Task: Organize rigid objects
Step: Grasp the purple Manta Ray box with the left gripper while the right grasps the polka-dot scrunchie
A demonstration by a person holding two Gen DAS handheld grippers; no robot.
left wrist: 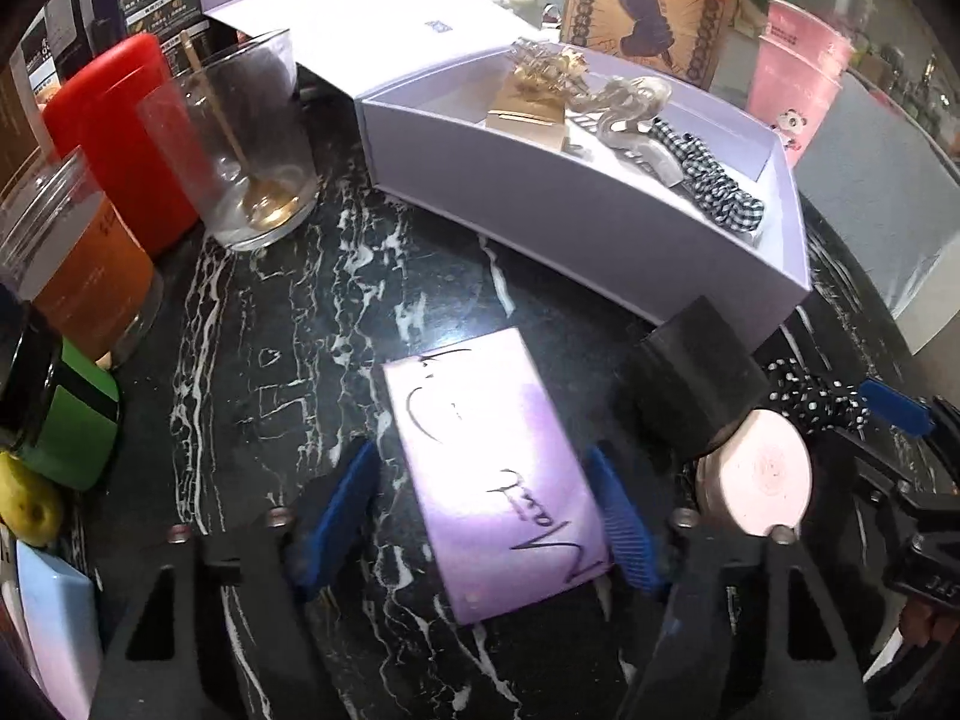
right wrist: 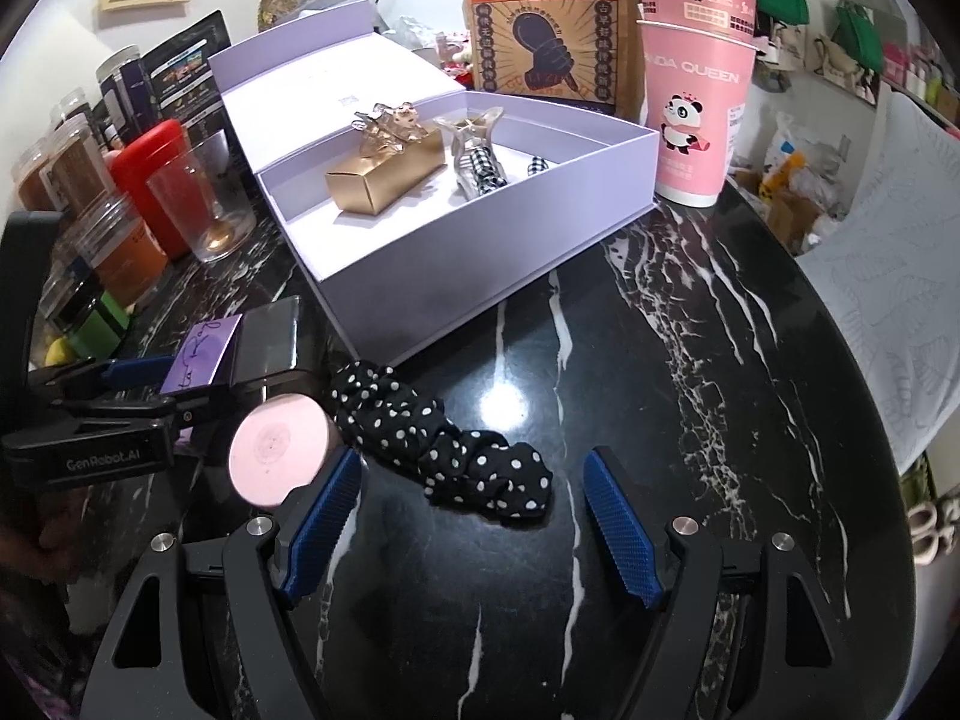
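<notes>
At the bottom centre of my left wrist view lies a flat purple card box (left wrist: 498, 480) with black handwriting, resting on the black marble table (left wrist: 300, 360). My left gripper (left wrist: 486, 516) has its blue pads on either side of the box: the right-hand pad touches the box's edge, while a sliver of table shows between the left-hand pad and the box, so I cannot tell whether it is truly clamped. No earlier view is given to me. Just right of the box stands a dark rectangular case (left wrist: 696, 384), and in front of that a round pink compact (left wrist: 756, 480). In my right wrist view, my right gripper (right wrist: 474, 528) sits at the bottom centre with its fingers wide apart and nothing between them. A black scrunchie with white dots (right wrist: 444, 444) lies on the table just above them, towards the left pad, near the pink compact. Further up, in the upper centre of both views, an open lavender gift box (right wrist: 456, 276) holds a gold box (right wrist: 384, 177) topped with a clear bow, a clear hair claw (right wrist: 474, 138), and a black-and-white checked scrunchie (left wrist: 714, 180). Two stacked pink paper cups (right wrist: 696, 102) stand at the upper right, a brown paper bag (right wrist: 540, 24) behind the gift box, and a drinking glass (left wrist: 246, 138) and red canister (left wrist: 126, 138) at the left.
</notes>
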